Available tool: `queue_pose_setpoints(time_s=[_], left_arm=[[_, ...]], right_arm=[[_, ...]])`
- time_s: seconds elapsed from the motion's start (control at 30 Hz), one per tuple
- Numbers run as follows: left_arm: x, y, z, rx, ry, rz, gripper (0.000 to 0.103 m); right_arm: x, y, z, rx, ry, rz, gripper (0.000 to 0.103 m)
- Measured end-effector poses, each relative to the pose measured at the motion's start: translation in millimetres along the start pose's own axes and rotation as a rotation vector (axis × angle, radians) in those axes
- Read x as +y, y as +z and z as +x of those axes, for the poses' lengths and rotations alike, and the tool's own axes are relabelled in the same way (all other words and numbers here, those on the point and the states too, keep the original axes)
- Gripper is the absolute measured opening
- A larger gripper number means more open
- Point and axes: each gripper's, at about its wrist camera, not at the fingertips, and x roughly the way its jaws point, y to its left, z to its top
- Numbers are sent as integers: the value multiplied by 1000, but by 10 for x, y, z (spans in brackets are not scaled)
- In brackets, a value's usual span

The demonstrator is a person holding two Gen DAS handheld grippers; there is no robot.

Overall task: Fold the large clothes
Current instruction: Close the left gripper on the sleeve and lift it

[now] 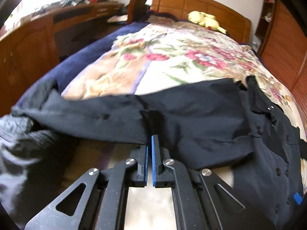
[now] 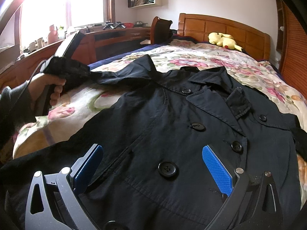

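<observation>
the left hand-held gripper (image 1: 149,145) has its blue-padded jaws pressed together on the edge of the sleeve (image 1: 115,113) of a dark navy double-breasted cotton coat (image 2: 172,134). in the left wrist view the picture is blurred, so how much cloth sits between the pads is hard to judge, but the fabric edge runs straight into the closed tips. from the right wrist view the person's left hand (image 2: 48,86) grips the tool's handle at the left edge of the bed, and the sleeve end is bunched at the tool's front and lifted clear of the cream floral quilted bedspread (image 2: 220,61), the sleeve stretching taut from there to the coat's shoulder.

the right hand-held gripper (image 2: 153,164) is spread wide, one blue pad on each side of the coat's buttoned front, with a large black button (image 2: 167,169) lying between them. the pads pinch nothing; whether they rest on the cloth or hover just above it cannot be told.

the coat lies face up across the near part of the bed, collar toward the wooden headboard (image 2: 226,28). a yellow plush toy (image 2: 223,40) sits by the headboard, well apart from the coat.
</observation>
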Motion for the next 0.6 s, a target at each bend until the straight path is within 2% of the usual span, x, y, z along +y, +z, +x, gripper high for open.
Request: queue_pose_setpoints(time_s=[0.3,0.6], left_arm=[[-928,120,-734,-79,-38,217,2],[-1581,9,-1087,-69,-96,321,2]], right_arm=[[-148,2,-167,20,12,-6,103],[-357,66,-365,-25,-45,11,103]])
